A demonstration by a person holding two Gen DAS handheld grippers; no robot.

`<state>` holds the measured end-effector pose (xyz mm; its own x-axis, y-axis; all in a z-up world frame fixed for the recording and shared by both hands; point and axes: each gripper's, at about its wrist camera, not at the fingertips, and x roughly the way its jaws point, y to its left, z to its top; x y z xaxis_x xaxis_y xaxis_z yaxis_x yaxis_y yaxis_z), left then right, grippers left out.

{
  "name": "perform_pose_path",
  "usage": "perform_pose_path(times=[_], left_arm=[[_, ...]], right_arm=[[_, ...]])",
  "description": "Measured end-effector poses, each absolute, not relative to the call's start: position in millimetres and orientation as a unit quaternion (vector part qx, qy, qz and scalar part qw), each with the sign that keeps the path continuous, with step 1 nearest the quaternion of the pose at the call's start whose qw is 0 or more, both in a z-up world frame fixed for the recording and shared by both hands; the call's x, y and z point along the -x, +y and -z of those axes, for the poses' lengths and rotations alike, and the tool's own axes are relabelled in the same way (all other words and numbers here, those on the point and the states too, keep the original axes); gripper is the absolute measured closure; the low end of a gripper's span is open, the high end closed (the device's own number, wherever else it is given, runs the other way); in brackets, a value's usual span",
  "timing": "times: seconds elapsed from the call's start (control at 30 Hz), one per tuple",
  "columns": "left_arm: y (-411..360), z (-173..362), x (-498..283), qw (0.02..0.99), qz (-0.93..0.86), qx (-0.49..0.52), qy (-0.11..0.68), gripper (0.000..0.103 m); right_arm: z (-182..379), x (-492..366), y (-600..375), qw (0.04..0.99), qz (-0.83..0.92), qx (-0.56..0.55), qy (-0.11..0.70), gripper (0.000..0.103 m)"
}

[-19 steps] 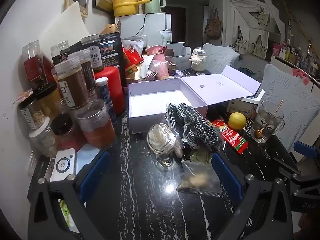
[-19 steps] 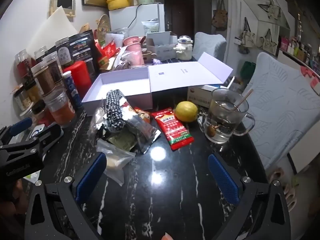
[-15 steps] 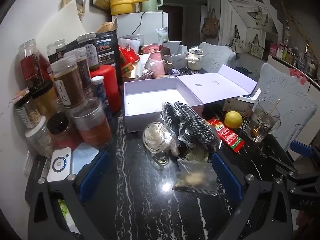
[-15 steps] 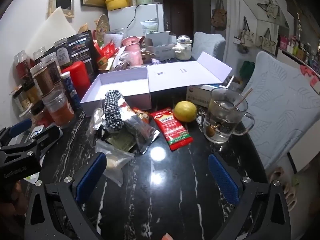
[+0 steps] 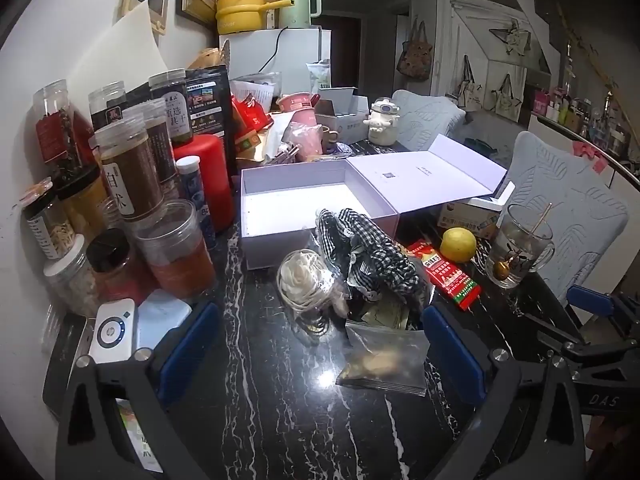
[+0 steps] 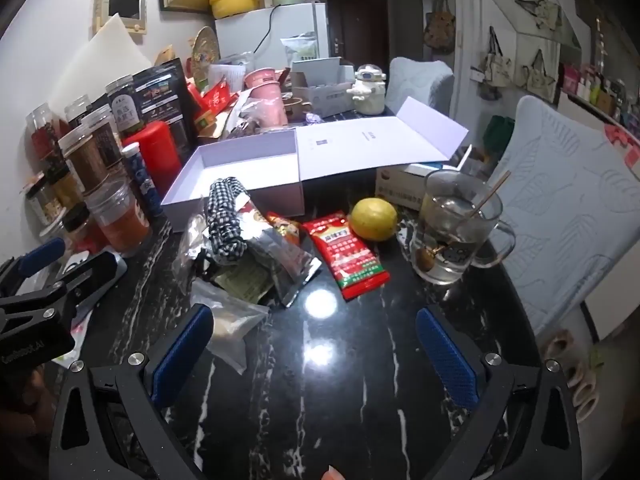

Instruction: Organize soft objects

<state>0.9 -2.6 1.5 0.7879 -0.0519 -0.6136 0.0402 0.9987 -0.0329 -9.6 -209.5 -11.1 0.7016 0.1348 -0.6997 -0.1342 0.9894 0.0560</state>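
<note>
Both grippers released, nothing gripped, above the near edge of the black marble table (image 5: 260,420).
Left gripper (image 5: 316,348) and right gripper (image 6: 316,348) face the checked cloth (image 5: 372,248), heaped mid-table among packets, touching the open white box (image 5: 296,208) at its near wall.

Black-white checked cloth (image 5: 372,252) — yellow lemon (image 5: 458,244)

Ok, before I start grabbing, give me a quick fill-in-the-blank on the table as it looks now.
1. The white box has its lid ____.
2. The checked cloth lies in ____ of the box.
3. The yellow ____ sits between the red packet and the glass mug.
4. Both grippers' jaws are ____.

Answers: open; front; lemon; open
</note>
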Motion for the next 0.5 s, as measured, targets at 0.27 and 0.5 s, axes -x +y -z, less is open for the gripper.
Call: perform_pose_path(times=[0.27, 0.5], left_arm=[[-5.2, 1.8, -3.7, 0.944, 0.025, 0.007, 0.328, 0.0], [-5.1, 5.2, -7.5, 0.943, 0.029, 0.013, 0.331, 0.0]], right_arm=[[13.7, 3.6, -208.9, 0.92, -0.069, -0.001, 0.385, 0.0], [15.6, 1.8, -210.4, 0.919, -0.07, -0.002, 0.388, 0.0]])
